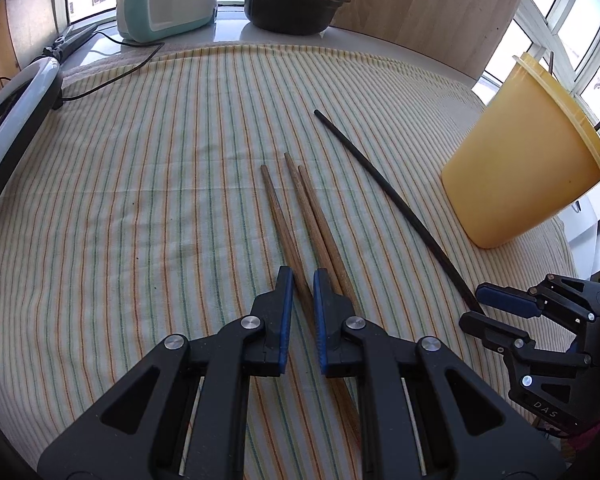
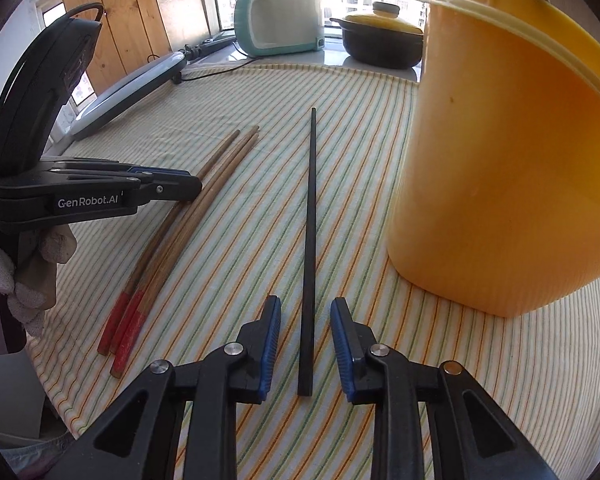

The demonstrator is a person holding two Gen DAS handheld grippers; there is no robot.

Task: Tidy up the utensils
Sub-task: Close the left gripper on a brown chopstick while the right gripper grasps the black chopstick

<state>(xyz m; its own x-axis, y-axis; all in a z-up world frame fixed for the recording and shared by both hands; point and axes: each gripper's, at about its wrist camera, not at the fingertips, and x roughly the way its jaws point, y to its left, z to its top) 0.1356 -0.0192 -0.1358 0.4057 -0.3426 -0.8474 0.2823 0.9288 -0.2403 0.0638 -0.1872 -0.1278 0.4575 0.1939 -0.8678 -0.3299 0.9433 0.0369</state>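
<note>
Three wooden chopsticks point(image 1: 298, 200) with red ends point(image 2: 160, 264) lie side by side on the striped cloth point(image 1: 160, 200). My left gripper point(image 1: 303, 280) is shut on the middle one; from the side it shows low over them point(image 2: 196, 188), held by a gloved hand point(image 2: 20, 272). A black chopstick point(image 2: 310, 220) lies to their right point(image 1: 400, 208). My right gripper point(image 2: 306, 302) stands open astride its near end point(image 1: 474, 308), pads not touching it. A yellow holder cup point(image 2: 500, 160) stands at the right point(image 1: 520, 168), with chopstick ends poking above its rim.
At the back stand a teal rice cooker point(image 1: 168, 0) and a black pot with a yellow lid point(image 1: 296, 4). A grey-blue appliance point(image 1: 16, 120) with a cable, and scissors point(image 1: 72, 40), lie along the left edge. The cloth drops off at the near right.
</note>
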